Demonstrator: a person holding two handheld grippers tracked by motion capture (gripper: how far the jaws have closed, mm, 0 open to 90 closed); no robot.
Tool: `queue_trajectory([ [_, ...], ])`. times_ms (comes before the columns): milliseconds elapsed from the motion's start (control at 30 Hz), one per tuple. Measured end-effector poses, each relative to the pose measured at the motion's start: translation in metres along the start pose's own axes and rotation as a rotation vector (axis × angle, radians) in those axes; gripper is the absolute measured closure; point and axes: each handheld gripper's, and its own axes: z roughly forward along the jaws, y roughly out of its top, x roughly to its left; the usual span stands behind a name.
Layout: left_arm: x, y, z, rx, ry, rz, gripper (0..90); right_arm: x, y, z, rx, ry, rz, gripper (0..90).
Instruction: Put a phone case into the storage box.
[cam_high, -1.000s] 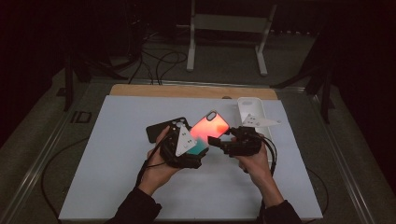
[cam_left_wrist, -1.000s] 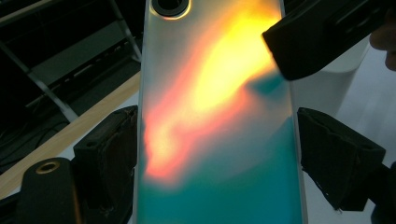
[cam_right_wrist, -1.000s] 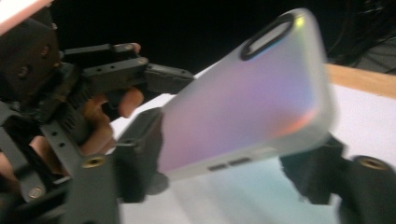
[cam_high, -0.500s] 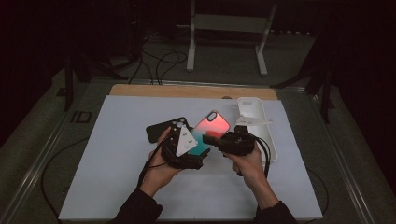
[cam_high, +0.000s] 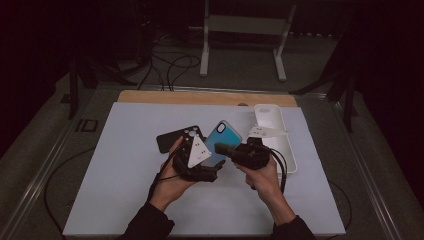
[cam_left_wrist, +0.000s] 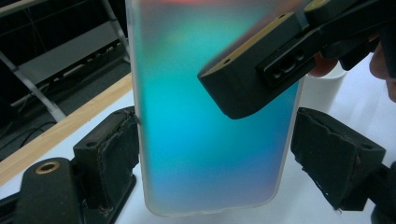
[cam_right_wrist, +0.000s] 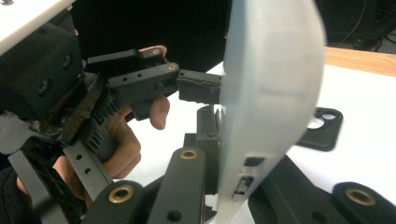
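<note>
**Holding a teal phone case between both grippers above the table**

Gripping the teal phone case (cam_high: 226, 136) with the left gripper (cam_high: 214, 159) across its width, pressing one padded jaw on each long edge, as shown in the left gripper view; keeping the case lifted clear of the white tabletop (cam_high: 125, 190), near the middle of the board and just in front of the person; tilting it so that its far end is leaning away towards the wooden strip (cam_high: 200, 97) at the back edge.

Clenching the right gripper (cam_high: 223, 149) on the same case from the right side; having just been closing those jaws, and now pinching the thin translucent wall between them; looking at the case edge-on in the right gripper view, standing between the two black jaws with its side button cutouts low down; laying one jaw of that gripper across the blue-green face, as caught in the left gripper view.

Cradling the left gripper from below in the left hand (cam_high: 170, 182); wrapping the right hand (cam_high: 262, 180) around the other gripper's body, with the cable looping beside the wrist.

Leaving a black phone case (cam_high: 175, 137) lying flat on the tabletop just behind the left hand, camera cutout facing up; leaving a white phone case (cam_high: 277, 135) lying near the right edge of the board, just beyond the right gripper and apart from the teal one.
</note>
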Motion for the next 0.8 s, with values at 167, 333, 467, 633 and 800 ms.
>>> queue_trajectory([
  [167,0.004,-0.001,-0.002,0.003,-0.036,-0.026,16.0,0.001,0.0,0.0,0.012,-0.014,-0.034,86.7],
  [333,0.01,-0.004,-0.005,0.008,-0.068,-0.054,15.0,-0.003,-0.001,0.0,0.029,-0.023,-0.044,86.6],
  [467,0.013,-0.006,-0.006,0.011,-0.085,-0.077,13.3,-0.004,-0.002,-0.002,0.038,-0.024,-0.052,86.6],
  [633,0.017,-0.008,-0.008,0.019,-0.111,-0.092,9.1,-0.004,-0.001,-0.003,0.047,-0.024,-0.071,86.5],
  [800,0.02,-0.009,-0.01,0.016,-0.13,-0.108,7.1,-0.003,0.0,-0.008,0.05,-0.019,-0.085,86.5],
])
